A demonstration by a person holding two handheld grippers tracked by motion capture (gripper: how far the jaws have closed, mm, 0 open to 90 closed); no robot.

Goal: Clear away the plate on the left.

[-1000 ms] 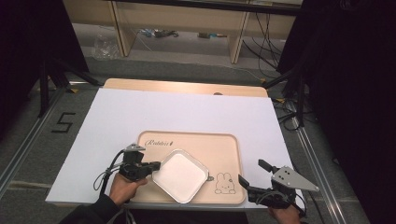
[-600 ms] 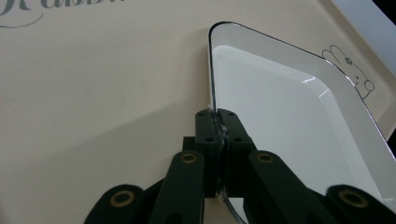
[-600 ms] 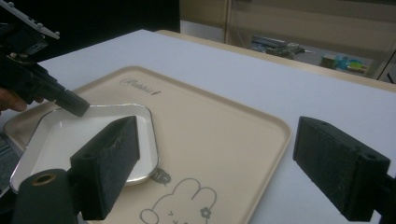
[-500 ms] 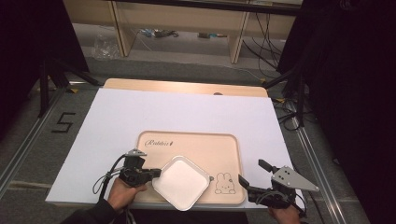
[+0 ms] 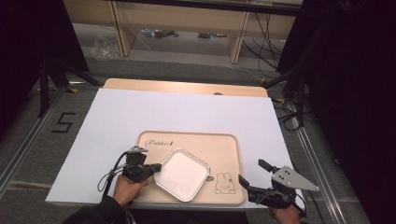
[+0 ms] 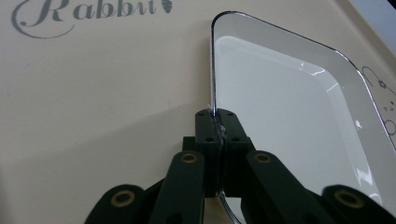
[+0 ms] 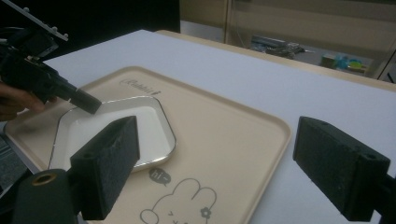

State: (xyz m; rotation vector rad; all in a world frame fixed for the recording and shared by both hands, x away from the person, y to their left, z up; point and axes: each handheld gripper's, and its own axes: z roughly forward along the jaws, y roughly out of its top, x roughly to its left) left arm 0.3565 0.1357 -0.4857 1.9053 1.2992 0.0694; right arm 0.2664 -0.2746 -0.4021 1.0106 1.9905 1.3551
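Observation:
A white square plate [image 5: 181,174] with a silver rim lies on a beige tray [image 5: 224,144] printed with "Rabbit" and a bunny drawing. My left gripper [image 5: 152,170] is shut on the plate's left rim; in the left gripper view the jaws pinch the rim edge of the plate [image 6: 289,107] at my left gripper [image 6: 218,122]. My right gripper [image 5: 254,176] stands open off the tray's front right corner, nothing between its pads [image 7: 112,163]. In the right gripper view the plate [image 7: 116,130] sits on the tray [image 7: 233,135] with my left gripper [image 7: 93,105] at its far edge.
The tray rests on a white sheet [image 5: 154,112] covering a wooden table [image 5: 187,86]. A black "5" mark [image 5: 63,122] is on the floor at left. Shelving and cables [image 5: 163,33] stand beyond the table's far edge. Metal rails run along both sides.
The left gripper has turned and slid the plate on the tray, first toward the front, now slightly right and back. The right gripper has stayed open in place.

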